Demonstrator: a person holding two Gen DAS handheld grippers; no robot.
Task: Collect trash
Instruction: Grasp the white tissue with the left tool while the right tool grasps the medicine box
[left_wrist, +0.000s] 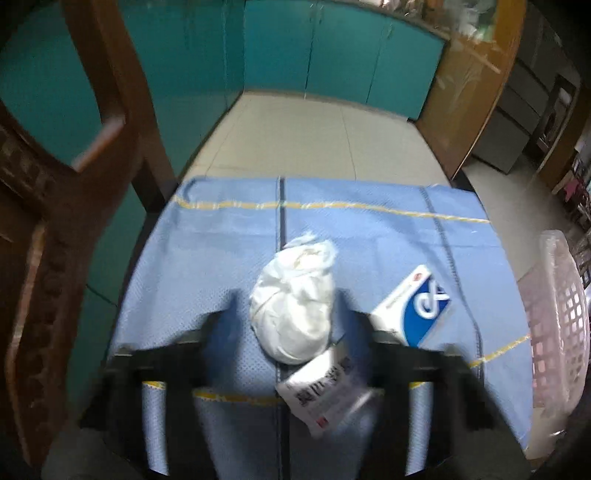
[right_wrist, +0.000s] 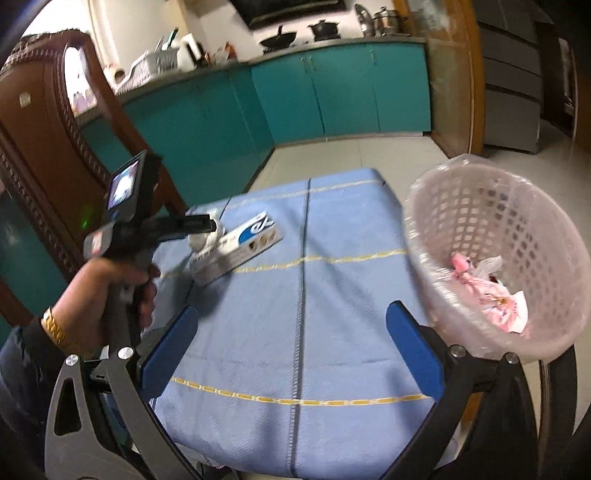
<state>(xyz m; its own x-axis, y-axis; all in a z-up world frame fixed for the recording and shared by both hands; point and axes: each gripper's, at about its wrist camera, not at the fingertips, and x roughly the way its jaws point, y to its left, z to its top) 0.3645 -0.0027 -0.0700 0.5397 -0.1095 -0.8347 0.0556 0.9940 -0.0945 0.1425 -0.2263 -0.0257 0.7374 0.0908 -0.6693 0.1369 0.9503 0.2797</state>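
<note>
Lying mid-table on the blue cloth: crumpled white wad — tissue or a plastic bag, can't tell which. Sits between the left gripper fingers in the left wrist view, dark fingers on either side, both heavily blurred. Can't tell whether the pads actually press on the wad or just flank it; jaws partly closed, not wide.

Just beside the wad, toward the right of that view: blue-and-white carton, tilted. Nearer the camera, a white printed packet with dark lettering, touching or overlapping the wad's lower edge, text too smeared to read.

Seen from the right wrist view: same carton and wad clustered at the far left of the cloth, left gripper's tip right at them, a hand on its handle, gold watch band at the wrist, dark sleeve.

Right gripper — blue pads spread wide, nothing between them, only bare cloth below.

Off the table's right edge: pink lattice basket lined with clear plastic, pink-and-white wrappers already inside. Well apart from the wad.

Beyond: carved brown chair at left, teal cabinets, pale tile floor, pots on the counter.
</note>
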